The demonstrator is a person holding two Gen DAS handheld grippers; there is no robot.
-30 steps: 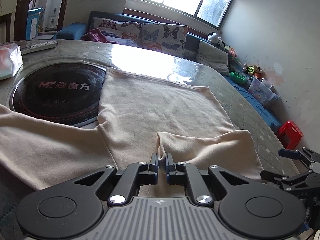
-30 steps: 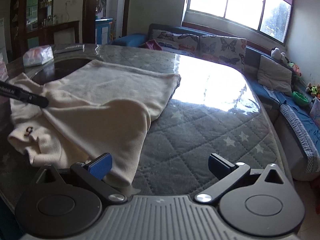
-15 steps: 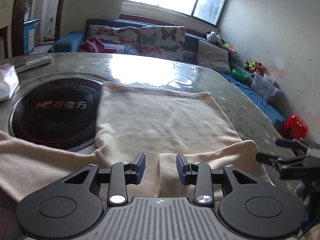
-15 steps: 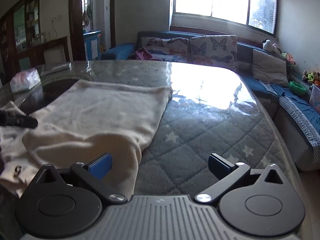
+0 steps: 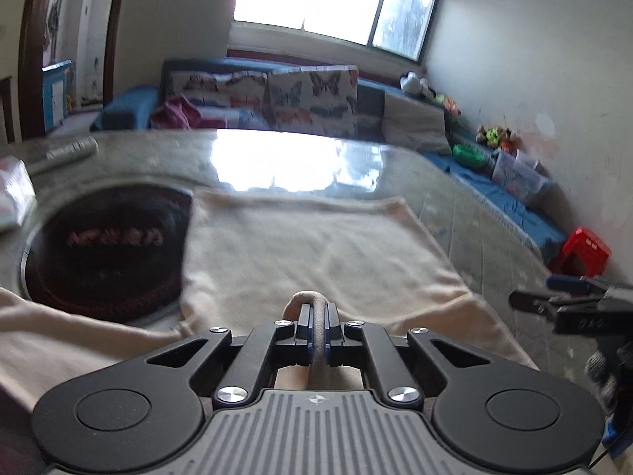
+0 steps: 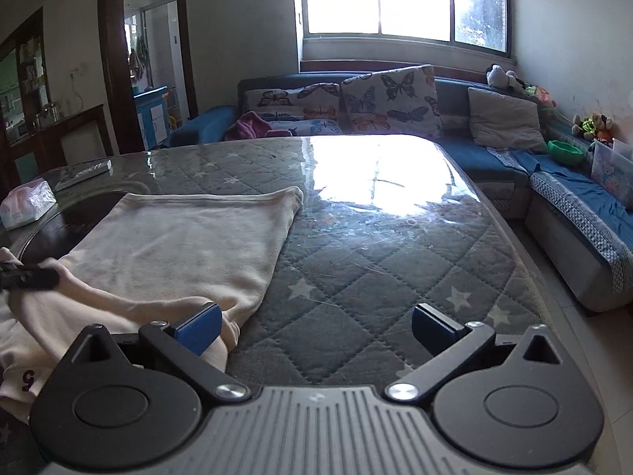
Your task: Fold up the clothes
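Left wrist view: left gripper [image 5: 316,332] pinches a cream garment [image 5: 308,245] fold, cloth spreading ahead over the table [image 5: 494,237]; right wrist view: right gripper [image 6: 316,324] gapes empty, garment's edge beside its left finger.

The garment [image 5: 316,253] is lying on the desk [image 6: 395,245] in front of me, its left part overlapping the round hotplate [image 5: 103,253]. Left of that hotplate a tissue pack [image 6: 25,204] is sitting, with a remote [image 6: 85,172] behind it. Beyond the desk's far edge a sofa [image 6: 395,103] is running along the wall and turning down the right side.
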